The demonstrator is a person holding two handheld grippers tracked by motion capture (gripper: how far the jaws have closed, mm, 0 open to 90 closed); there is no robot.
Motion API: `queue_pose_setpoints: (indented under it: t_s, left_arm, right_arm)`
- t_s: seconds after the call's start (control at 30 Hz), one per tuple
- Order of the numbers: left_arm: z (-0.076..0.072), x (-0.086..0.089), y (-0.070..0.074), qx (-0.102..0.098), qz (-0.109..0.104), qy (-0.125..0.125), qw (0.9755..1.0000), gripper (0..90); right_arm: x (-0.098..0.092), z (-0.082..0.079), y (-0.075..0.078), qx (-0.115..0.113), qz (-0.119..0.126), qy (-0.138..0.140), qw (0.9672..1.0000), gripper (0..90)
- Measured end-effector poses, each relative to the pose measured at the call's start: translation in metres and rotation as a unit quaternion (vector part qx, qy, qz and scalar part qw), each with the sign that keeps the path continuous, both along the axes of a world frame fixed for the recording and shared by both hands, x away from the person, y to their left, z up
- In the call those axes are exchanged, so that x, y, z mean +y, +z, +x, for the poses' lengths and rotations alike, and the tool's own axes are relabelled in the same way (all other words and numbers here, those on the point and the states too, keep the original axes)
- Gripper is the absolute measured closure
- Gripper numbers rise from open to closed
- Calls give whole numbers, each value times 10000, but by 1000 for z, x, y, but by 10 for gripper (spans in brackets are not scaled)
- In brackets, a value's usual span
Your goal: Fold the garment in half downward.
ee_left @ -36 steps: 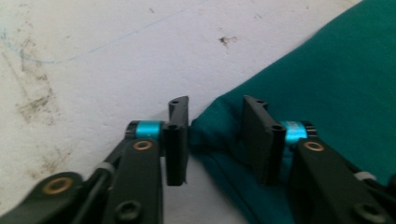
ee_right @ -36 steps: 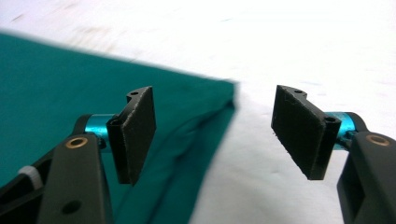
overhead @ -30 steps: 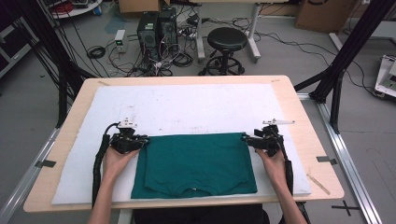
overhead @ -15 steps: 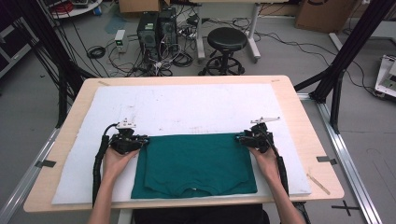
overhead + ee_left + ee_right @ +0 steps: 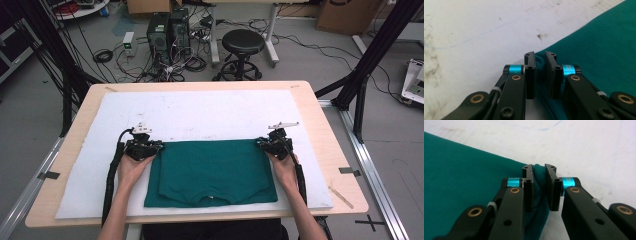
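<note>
White padding (image 5: 200, 112) on the table is carrying a folded green shirt (image 5: 210, 172), whose far corners the left gripper (image 5: 540, 60) and right gripper (image 5: 539, 173), its jaws just closing, are pinching, probably for folding it forward.

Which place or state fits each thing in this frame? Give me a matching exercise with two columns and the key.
Things:
1. left gripper
2. right gripper
3. green T-shirt
4. black stool

Places or states:
A. stands on the floor beyond the table
B. lies folded flat on the white mat
C. jaws pinch the shirt's far right corner
D. jaws pinch the shirt's far left corner

Pairs: 1-D, 2-C, 3-B, 4-A
</note>
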State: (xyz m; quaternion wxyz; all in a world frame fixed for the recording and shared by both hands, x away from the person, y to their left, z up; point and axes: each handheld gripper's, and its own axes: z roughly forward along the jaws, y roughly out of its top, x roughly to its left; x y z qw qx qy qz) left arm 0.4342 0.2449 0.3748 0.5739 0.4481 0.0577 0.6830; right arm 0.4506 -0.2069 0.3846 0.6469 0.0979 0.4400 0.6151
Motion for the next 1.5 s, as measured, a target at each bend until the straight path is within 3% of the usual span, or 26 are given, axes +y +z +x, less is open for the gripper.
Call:
queue_pose_setpoints:
  t_s: [0.13,0.3,0.43,0.47,0.57,0.63,0.73,0.83,0.9,1.03,1.23,1.4,1.5]
  left_arm:
    - [-1,-11,14,-8,-59,164,9998,795]
    - [1,-15,25,17,-175,-2,9998,793]
    - [2,-13,26,64,-225,-100,9997,785]
    - [2,-13,26,48,-243,-73,9997,772]
    - [0,-12,24,50,-255,8,9997,621]
    - [-3,-12,21,56,-146,0,9999,547]
    - [-10,-16,13,-70,-115,114,9998,408]
    - [-20,-16,1,-363,-136,119,9992,366]
    - [-25,-13,-7,-423,-114,42,9990,333]
    - [-29,-5,-24,-404,-88,-360,9985,299]
    - [-33,3,-55,-589,-78,-519,9969,297]
    - [-34,9,-78,-633,147,-656,9957,297]
    - [-35,9,-86,-660,297,-540,9959,298]
  right_arm:
    - [-4,1,10,16,205,-35,9998,800]
    - [-9,-1,25,82,327,-81,9994,797]
    - [-9,0,31,133,427,-44,9990,778]
    - [-8,0,30,123,445,-50,9989,747]
    - [-8,-1,25,70,542,-254,9982,491]
    - [-10,-2,22,82,505,-169,9985,382]
    - [-11,-6,14,69,399,-55,9992,307]
    - [-12,-12,1,-172,305,-20,9994,264]
    - [-15,-17,-8,-299,241,54,9992,259]
    - [-20,-22,-26,-492,252,201,9983,245]
    - [-28,-20,-54,-702,193,573,9957,221]
    - [-30,-24,-73,-821,35,707,9941,216]
    - [-31,-29,-80,-928,31,697,9932,216]
